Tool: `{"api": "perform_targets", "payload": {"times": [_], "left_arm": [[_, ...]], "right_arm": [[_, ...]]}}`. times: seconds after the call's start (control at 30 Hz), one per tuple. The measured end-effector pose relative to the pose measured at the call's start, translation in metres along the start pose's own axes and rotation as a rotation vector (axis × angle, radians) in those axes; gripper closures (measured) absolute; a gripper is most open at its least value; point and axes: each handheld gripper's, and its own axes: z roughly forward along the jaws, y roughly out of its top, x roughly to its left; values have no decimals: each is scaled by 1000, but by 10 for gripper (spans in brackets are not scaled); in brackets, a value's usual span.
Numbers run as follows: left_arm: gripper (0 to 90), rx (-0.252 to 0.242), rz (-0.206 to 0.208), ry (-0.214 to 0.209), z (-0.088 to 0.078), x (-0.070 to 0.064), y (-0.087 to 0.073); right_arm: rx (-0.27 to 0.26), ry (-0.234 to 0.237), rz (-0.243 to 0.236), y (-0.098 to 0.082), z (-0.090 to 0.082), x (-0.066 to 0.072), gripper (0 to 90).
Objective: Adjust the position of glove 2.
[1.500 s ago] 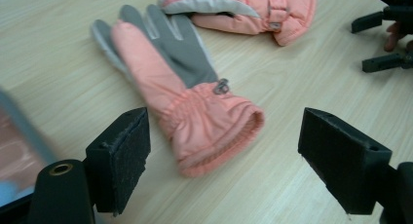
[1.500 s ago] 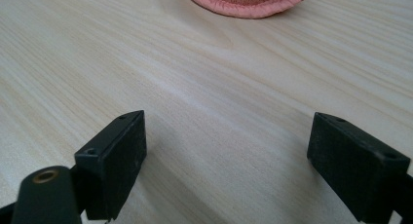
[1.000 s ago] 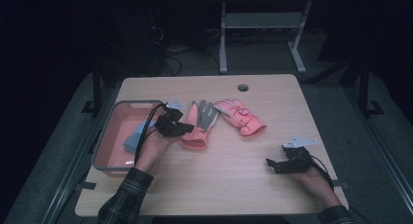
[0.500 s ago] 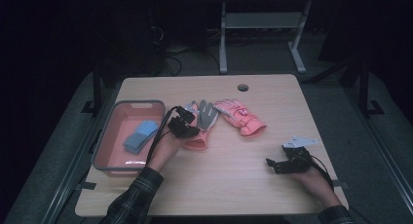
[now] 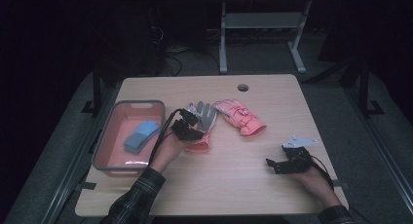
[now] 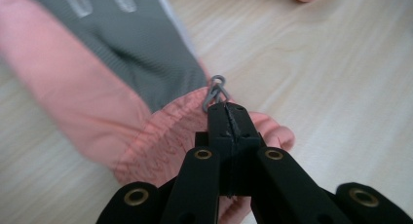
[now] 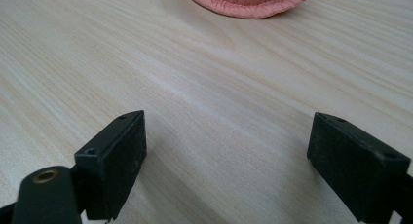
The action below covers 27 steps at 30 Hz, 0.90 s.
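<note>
- The left gripper had its jaws pressed together at the cuff edge of the pink-and-grey glove, low centre of the left gripper view, beside a small grey clip; whether cloth was pinched between them could not be told.
- In the high view that glove lay palm-up at table centre, just right of the red bin holding a blue glove.
- The second pink glove lay just right of it, apparently touching at the fingers.
- The right gripper rested at lower right with jaws spread wide and nothing between them.
- Judgement: a firm bite on the cuff hem, not the clip alone, would serve best; lift clear of the neighbouring glove before carrying toward the bin.
</note>
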Motion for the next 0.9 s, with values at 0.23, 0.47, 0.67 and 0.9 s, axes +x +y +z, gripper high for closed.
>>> {"api": "perform_targets", "payload": {"times": [0.23, 0.47, 0.67, 0.9], "left_arm": [[896, 10, 35, -71, 6, -17, 4], [895, 12, 67, -131, 12, -36, 8], [895, 19, 113, -166, 17, -52, 12], [895, -27, 118, -144, 7, -51, 14]], "right_arm": [[1, 1, 2, 0, 0, 0, 136], [0, 2, 1, 0, 0, 0, 137], [0, 2, 0, 0, 0, 0, 136], [0, 2, 1, 0, 0, 0, 136]]}}
